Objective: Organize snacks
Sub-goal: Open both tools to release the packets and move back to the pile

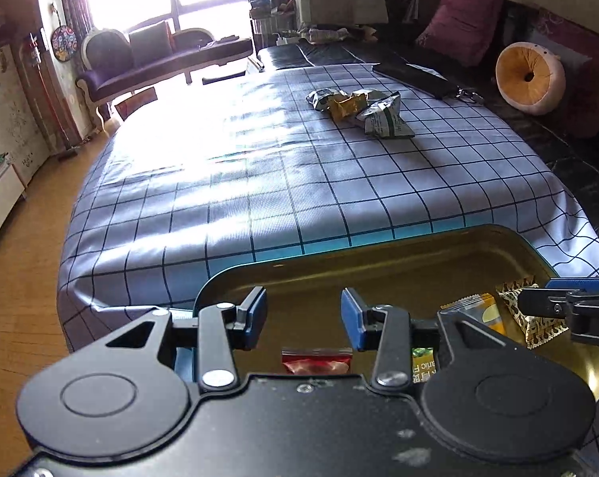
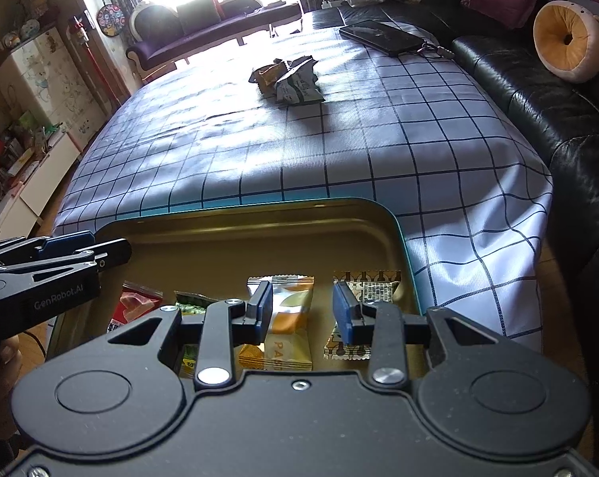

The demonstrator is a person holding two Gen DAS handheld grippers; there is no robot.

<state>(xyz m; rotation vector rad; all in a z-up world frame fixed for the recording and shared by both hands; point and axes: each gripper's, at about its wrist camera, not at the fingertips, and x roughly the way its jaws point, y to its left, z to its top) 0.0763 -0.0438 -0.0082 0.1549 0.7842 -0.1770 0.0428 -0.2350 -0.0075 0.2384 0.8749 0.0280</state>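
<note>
a wide table covered with a pale blue cloth checked in dark lines [image 2: 339, 151] is seen across both views. a black leather sofa [image 2: 538, 91] is set along its right edge, with a round orange and cream cushion [image 2: 568, 45] resting on it. a rectangular gold-lined metal tin with a teal outer rim [image 2: 259, 234] is placed at the near edge of the table, beneath both grippers. a flat black tablet-like device [image 2: 381, 36] is noted at the far end of the cloth.

the left gripper [image 1: 303, 318] is held over the left part of the tin; its blue-padded jaws are parted and nothing is gripped between them. the right gripper [image 2: 301, 310] is held over the right part of the tin, jaws likewise released and empty.

inside the tin, an orange and cream snack bar [image 2: 289, 318], a brown patterned packet [image 2: 359, 290], a green packet [image 2: 192, 304] and a red packet [image 1: 317, 361] are laid side by side. a small heap of loose snack packets, white-green and yellow [image 2: 289, 81], is left well apart on the middle of the cloth.
</note>
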